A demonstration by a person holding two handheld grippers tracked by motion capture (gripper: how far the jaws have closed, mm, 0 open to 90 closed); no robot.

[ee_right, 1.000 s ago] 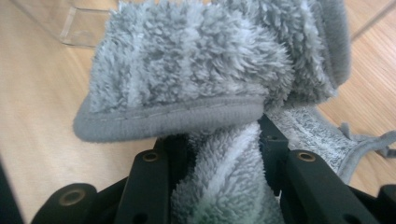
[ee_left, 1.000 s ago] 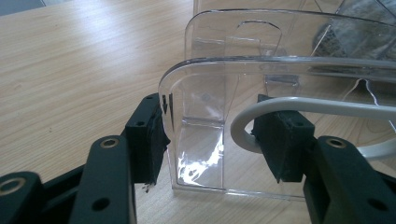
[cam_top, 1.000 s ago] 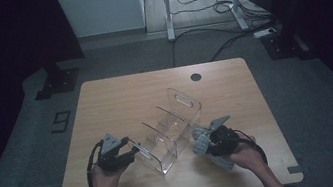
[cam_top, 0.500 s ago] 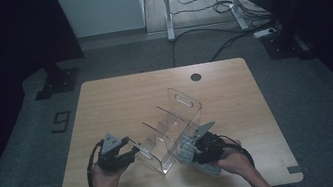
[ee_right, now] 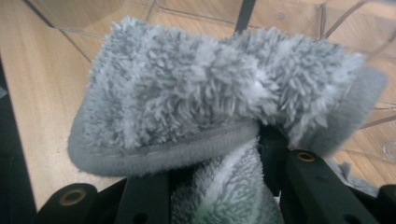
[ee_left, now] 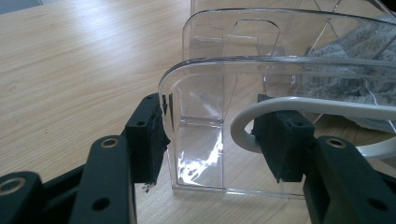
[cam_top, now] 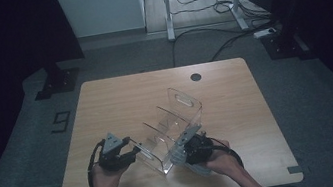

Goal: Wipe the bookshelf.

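Note:
A clear acrylic rack (cam_top: 173, 117) with several upright dividers lies slanted on the wooden table (cam_top: 120, 101). My left gripper (cam_top: 135, 151) is at the rack's near left end. In the left gripper view its jaws (ee_left: 215, 135) stand on either side of the end panel (ee_left: 261, 79), pads against it. My right gripper (cam_top: 177, 151) is at the rack's near right side, shut on a fluffy grey cloth (ee_right: 196, 93). The cloth bulges over the jaws (ee_right: 210, 158) and lies against the clear panels (ee_right: 187, 9). The cloth (ee_left: 355, 56) also shows through the dividers.
A white cable (ee_left: 327, 105) loops behind the rack's end panel near my left gripper's right pad. A dark round hole (cam_top: 196, 76) sits near the table's far edge. Bare tabletop lies to the left and beyond the rack.
My right hand has slid left with the cloth, from beside the rack up against its near right side. The left hand and the rack have stayed where they were.

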